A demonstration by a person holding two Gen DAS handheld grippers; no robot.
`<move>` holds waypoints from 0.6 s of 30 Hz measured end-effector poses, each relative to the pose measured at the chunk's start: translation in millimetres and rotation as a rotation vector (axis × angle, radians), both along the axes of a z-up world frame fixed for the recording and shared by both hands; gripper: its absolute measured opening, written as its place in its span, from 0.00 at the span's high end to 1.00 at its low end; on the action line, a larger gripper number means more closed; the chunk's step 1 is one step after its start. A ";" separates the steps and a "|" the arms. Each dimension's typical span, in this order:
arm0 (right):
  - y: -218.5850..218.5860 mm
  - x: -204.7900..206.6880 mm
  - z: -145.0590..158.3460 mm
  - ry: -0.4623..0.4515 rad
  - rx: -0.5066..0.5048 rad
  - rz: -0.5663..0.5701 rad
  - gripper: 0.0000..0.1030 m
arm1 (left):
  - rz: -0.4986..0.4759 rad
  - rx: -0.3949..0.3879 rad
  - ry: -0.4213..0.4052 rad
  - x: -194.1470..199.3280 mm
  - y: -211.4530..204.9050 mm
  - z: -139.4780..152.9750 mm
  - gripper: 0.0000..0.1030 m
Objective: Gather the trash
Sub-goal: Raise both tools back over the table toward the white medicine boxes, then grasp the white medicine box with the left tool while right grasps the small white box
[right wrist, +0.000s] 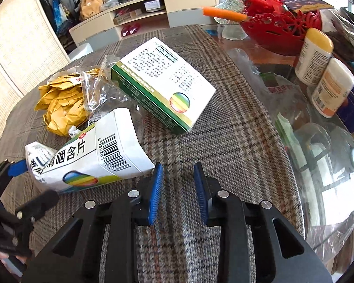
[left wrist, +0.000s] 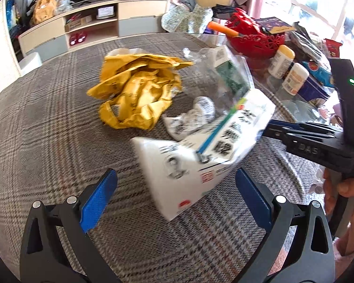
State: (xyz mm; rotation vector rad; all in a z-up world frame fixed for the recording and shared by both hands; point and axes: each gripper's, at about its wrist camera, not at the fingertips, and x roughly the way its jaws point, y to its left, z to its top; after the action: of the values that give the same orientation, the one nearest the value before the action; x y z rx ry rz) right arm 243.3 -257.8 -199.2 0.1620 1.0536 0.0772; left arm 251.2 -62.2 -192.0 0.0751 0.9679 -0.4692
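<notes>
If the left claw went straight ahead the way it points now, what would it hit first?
Most likely the crushed white medicine box, which lies directly ahead between the open fingers of the left claw. Beyond it sits crumpled white paper. Depth is hard to judge through the blur.

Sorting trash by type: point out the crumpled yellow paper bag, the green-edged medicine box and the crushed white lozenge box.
crumpled yellow paper bag (left wrist: 139, 89), left wrist view, middle folds.
green-edged medicine box (right wrist: 165, 75), right wrist view, printed white top.
crushed white lozenge box (right wrist: 94, 155), right wrist view, lettered side.

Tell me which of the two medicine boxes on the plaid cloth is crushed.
The white cardboard box with the barcode, nearest both grippers: its end is squashed and crumpled. The green-edged white box beyond it keeps its square shape.
</notes>
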 end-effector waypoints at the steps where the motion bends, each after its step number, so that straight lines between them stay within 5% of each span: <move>1: 1.5 2.4 -0.8 -0.001 0.001 0.003 0.72 | -0.019 -0.019 0.001 0.5 -3.4 0.1 0.08; 5: 4.4 16.1 0.4 -0.015 -0.027 0.002 0.72 | -0.033 -0.026 -0.042 -3.4 -14.2 4.0 0.16; 8: -4.5 26.4 1.4 -0.030 -0.061 -0.022 0.70 | -0.054 -0.016 -0.042 -4.3 -15.2 5.7 0.36; 10: -12.0 29.9 0.1 -0.026 -0.051 -0.025 0.55 | -0.058 -0.019 -0.036 -3.5 -12.7 5.8 0.38; 18: -26.5 45.7 5.6 -0.071 -0.094 -0.038 0.28 | -0.072 0.014 -0.072 -13.1 -18.5 11.6 0.59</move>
State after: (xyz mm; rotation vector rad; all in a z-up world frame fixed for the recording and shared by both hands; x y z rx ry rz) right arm 289.0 -284.3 -193.5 0.0934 0.9812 -0.0006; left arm 238.1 -80.7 -180.4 0.1391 0.8998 -0.5224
